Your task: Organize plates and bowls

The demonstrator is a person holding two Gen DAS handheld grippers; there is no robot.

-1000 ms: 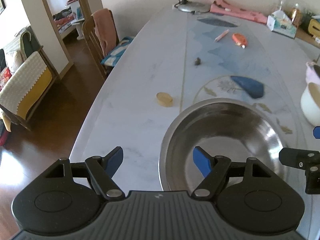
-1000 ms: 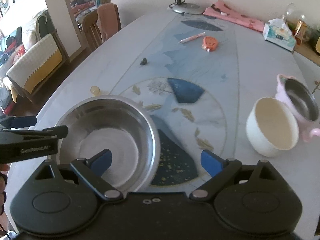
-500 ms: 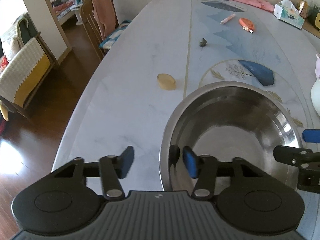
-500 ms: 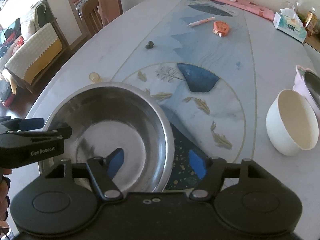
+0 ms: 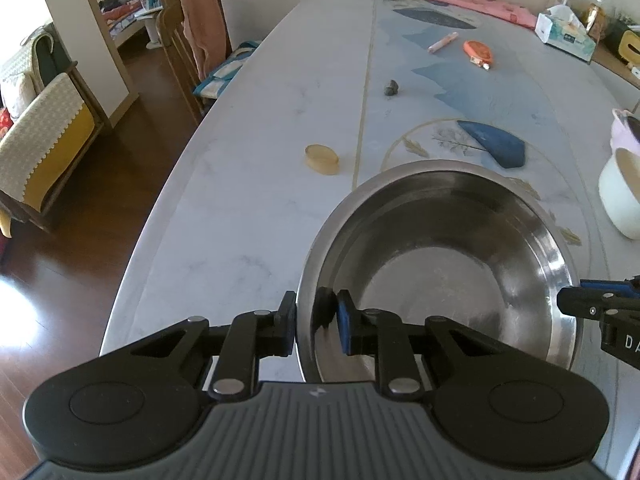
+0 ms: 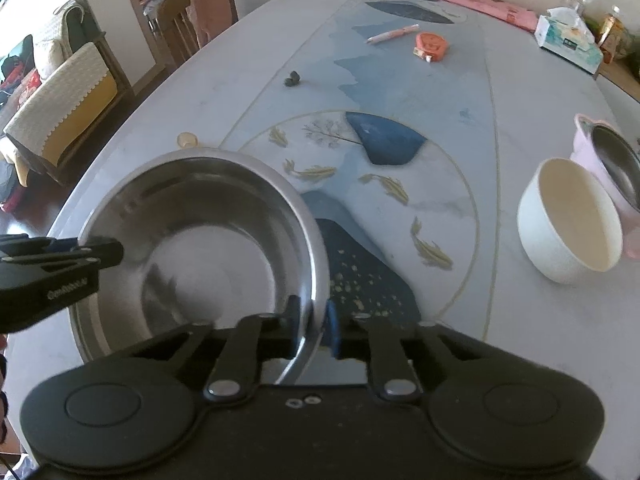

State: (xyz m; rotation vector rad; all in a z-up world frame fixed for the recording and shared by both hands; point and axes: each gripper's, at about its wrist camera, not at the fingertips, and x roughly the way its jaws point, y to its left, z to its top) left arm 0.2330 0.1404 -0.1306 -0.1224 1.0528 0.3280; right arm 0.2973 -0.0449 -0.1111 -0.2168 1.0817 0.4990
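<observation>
A large steel bowl stands on the table near its front left edge. My left gripper is closing on the bowl's left rim, one pad outside the wall and one inside, both pressing on it. My right gripper is closing on the opposite rim, pinching it between its pads. Each gripper shows in the other's view: left gripper, right gripper. A cream bowl lies tilted to the right, leaning on a pink pot with a steel inside.
An amber oval piece lies just beyond the steel bowl. Farther back are a dark lump, a pink pen, an orange tape measure and a tissue box. The table's edge curves along the left, with a chair beyond.
Both grippers went from wide open astride the rim to shut on the steel bowl's opposite rims. Both views have tipped slightly downward, and the bowl has stayed in place.
</observation>
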